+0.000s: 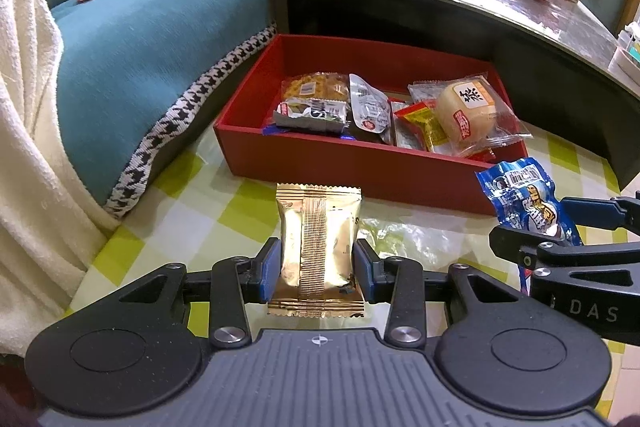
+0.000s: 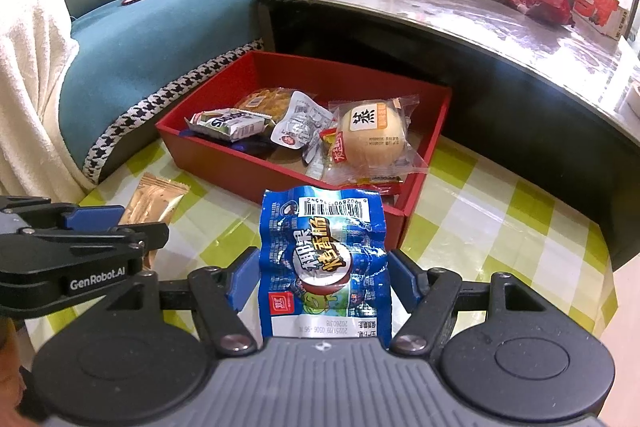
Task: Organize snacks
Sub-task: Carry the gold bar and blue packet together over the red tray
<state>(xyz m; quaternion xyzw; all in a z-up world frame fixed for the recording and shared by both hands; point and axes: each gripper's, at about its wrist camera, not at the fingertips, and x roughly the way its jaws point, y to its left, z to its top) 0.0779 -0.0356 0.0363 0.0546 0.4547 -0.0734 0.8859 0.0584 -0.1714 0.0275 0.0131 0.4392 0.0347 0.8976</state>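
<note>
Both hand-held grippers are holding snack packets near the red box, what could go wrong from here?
1. The left hand-held gripper pinches the slick gold foil packet only at its sides; it might slip out.
2. The right hand-held gripper with the crinkled blue plastic packet is close beside it; they may bump.
3. The red cardboard box is crowded on its right, so a packet dropped there could slide off the round bun's clear wrapper.

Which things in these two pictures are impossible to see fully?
- Left wrist view: bottom of the red box, covered by snacks.
- Left wrist view: blue packet, lower part behind the right gripper.
- Right wrist view: gold packet, partly behind the left gripper.
</note>
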